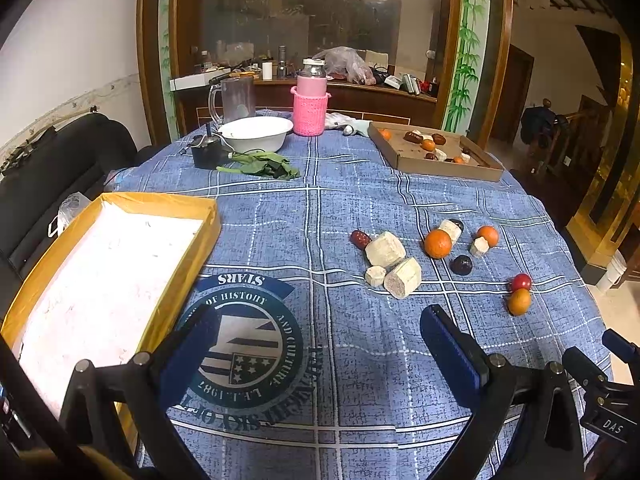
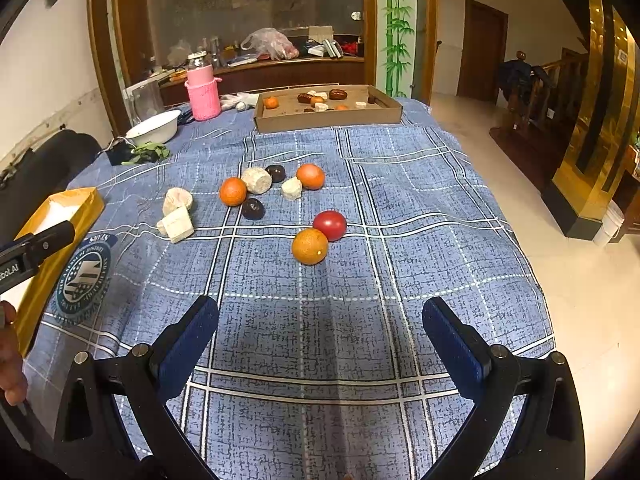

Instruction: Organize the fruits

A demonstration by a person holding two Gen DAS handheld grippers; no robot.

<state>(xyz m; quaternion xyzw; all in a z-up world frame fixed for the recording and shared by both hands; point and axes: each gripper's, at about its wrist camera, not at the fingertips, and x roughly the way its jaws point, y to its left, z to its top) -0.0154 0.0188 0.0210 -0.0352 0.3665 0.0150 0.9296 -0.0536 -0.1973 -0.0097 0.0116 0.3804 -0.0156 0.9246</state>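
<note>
Loose fruit lies on the blue checked tablecloth: oranges, a red fruit, dark plums, a red date and pale cut chunks. A yellow-rimmed box with a white inside stands at the left. My left gripper is open and empty above the cloth's round emblem. My right gripper is open and empty, short of the nearest orange and the red fruit.
A brown cardboard tray with several fruits stands at the far side. A white bowl, a glass mug, a pink-sleeved bottle and green leaves are at the back left. The table edge drops to floor on the right.
</note>
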